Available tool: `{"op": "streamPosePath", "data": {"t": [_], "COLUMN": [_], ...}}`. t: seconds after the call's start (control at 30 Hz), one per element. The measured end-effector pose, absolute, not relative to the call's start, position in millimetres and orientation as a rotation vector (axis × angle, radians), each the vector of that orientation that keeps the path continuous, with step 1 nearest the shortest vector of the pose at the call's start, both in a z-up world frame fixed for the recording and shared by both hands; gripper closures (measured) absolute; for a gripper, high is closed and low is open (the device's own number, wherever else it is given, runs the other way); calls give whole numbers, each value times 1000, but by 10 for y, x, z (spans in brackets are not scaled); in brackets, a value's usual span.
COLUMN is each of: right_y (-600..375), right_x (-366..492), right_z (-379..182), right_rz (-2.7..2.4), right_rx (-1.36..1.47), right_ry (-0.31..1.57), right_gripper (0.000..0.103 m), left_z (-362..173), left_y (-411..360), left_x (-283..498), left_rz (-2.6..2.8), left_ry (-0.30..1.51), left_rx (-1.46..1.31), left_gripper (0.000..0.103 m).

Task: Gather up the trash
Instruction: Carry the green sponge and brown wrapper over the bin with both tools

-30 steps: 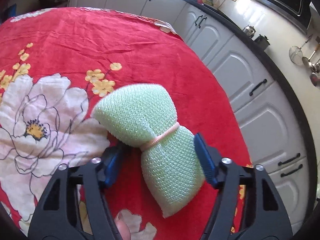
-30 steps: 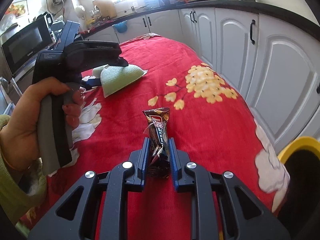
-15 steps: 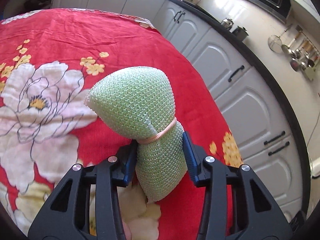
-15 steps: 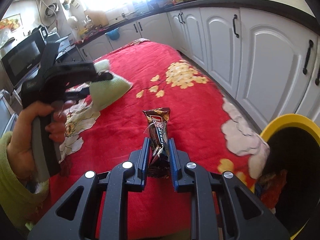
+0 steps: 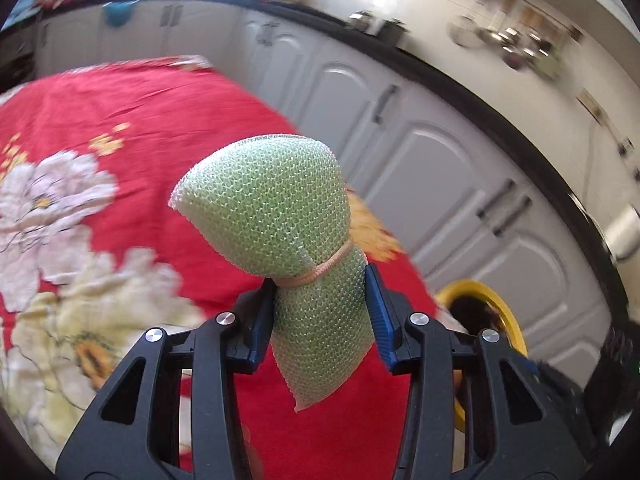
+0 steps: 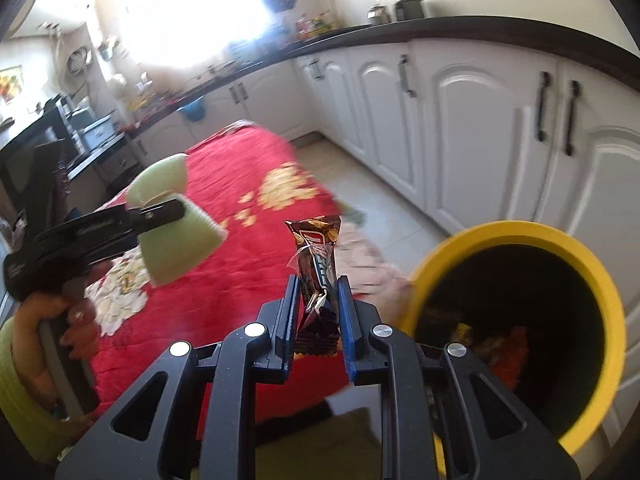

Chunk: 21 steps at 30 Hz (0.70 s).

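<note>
Fingers of the left gripper (image 5: 320,316) clamp a green mesh sponge (image 5: 280,232) above the red floral cloth (image 5: 100,120). Only the right view shows the right gripper (image 6: 318,312) pinching a brown snack wrapper (image 6: 318,264) beside the yellow-rimmed bin (image 6: 516,240), trash inside.

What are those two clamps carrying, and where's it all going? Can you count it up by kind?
Green mesh scouring pad, in the left gripper: 1
Snack wrapper, in the right gripper: 1
Yellow-rimmed bin: 1
Total: 3
</note>
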State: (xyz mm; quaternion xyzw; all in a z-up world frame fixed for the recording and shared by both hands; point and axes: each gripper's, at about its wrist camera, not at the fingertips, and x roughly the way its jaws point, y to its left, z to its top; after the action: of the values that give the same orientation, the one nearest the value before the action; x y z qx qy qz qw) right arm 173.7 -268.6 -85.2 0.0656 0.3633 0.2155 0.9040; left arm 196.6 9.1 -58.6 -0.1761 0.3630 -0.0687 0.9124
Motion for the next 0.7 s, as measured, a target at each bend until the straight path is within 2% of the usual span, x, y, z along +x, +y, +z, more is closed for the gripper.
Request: {"op": "streamPosePath", "data": {"t": [0.4, 0.7], "right_y": [-3581, -3997], "right_x": [1607, 1510], "right_z": [-1016, -1238], "right_rz": [275, 206], "right_rx": [210, 269], "right_ry": [755, 782], "right_gripper": [85, 85], "left_z": [-511, -648], "left_y": [-1162, -1720], "left_x": [1935, 1967], "left_rz": [-368, -449], "left_ry": [753, 780], "left_rx": [-204, -134], "left_gripper": [68, 67]}}
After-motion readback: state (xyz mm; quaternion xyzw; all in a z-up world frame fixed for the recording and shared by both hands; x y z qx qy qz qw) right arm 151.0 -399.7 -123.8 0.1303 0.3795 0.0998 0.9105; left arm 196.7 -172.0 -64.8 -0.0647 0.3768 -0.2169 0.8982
